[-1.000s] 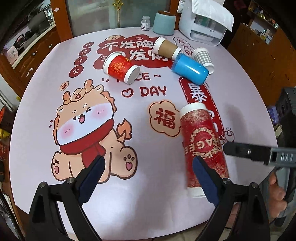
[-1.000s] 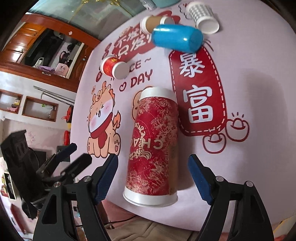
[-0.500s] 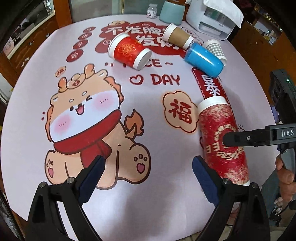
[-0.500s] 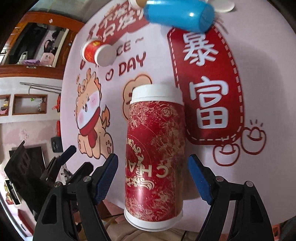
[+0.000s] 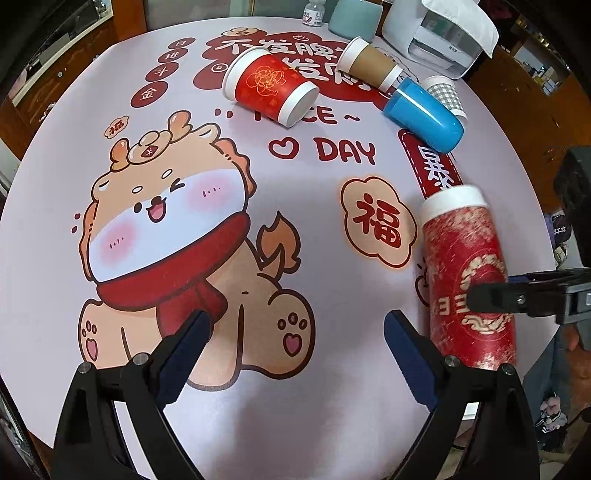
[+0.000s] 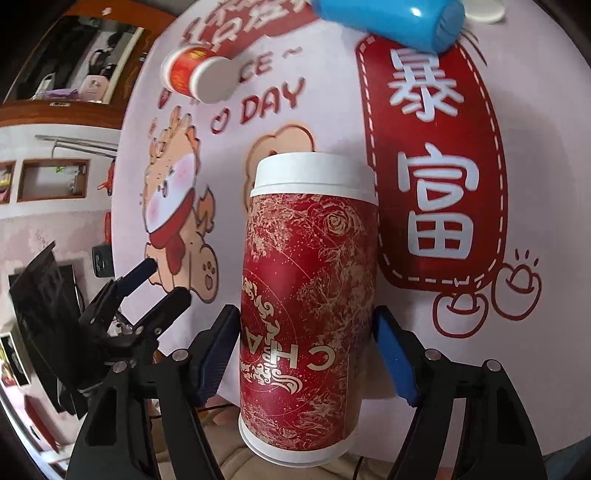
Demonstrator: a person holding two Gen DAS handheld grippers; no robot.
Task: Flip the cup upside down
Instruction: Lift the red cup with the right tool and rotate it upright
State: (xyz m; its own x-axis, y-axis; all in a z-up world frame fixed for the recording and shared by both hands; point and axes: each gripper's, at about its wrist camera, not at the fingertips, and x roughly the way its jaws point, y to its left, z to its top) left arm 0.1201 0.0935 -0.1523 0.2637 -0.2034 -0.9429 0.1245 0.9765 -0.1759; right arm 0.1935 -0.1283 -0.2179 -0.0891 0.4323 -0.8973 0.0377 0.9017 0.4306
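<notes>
A tall red cup with gold pattern and white rims (image 6: 306, 295) lies on its side near the table's near right edge; it also shows in the left wrist view (image 5: 467, 280). My right gripper (image 6: 306, 350) has its blue pads on both sides of the cup's body, touching or nearly touching it. In the left wrist view one right finger (image 5: 517, 297) lies across the cup. My left gripper (image 5: 295, 350) is open and empty above the dragon print, left of the cup.
A short red cup (image 5: 271, 88), a brown cup (image 5: 369, 66), a blue cup (image 5: 424, 116) and a checked cup (image 5: 445, 94) lie on their sides at the far side. A white appliance (image 5: 443, 40) and a teal container (image 5: 351, 20) stand at the back.
My right gripper has moved forward around the tall red cup and narrowed onto it. My left gripper has drifted left and closer to the table.
</notes>
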